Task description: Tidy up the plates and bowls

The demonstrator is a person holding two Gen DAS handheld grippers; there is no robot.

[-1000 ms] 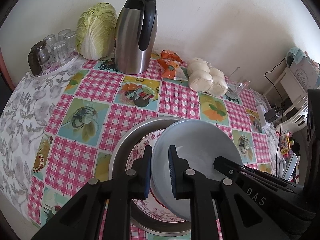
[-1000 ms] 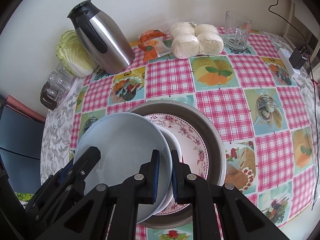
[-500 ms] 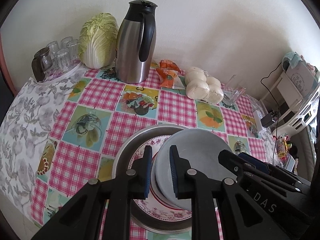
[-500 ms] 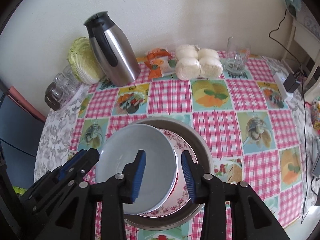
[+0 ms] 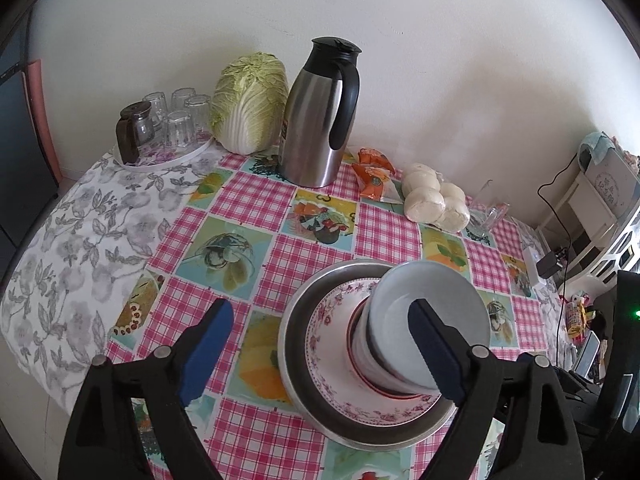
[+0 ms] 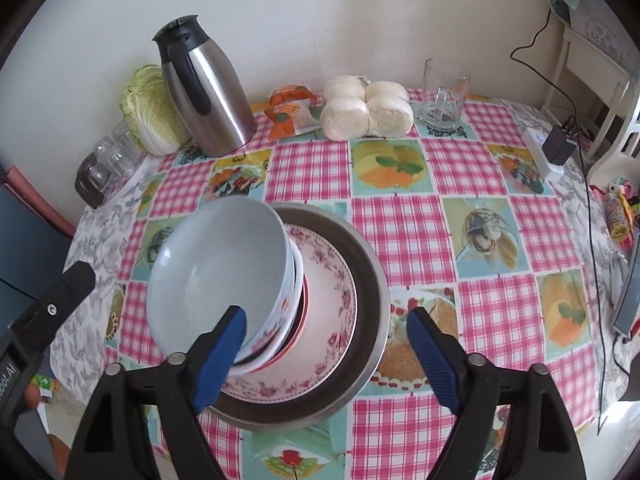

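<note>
Both jaws are seen opening wide with nothing gripped: left gripper [image 5: 322,350], right gripper [image 6: 328,354]. Just beyond, the grey bowl [image 6: 218,272] tops stacked bowls on a floral plate [image 6: 332,300] inside a metal basin [image 6: 374,312]

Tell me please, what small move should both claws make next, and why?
Probably lift both claws back and clear. The grey bowl already sits on the bowl stack on the floral plate in the metal basin. Left claw and right claw are opening, pressing on nothing.
</note>
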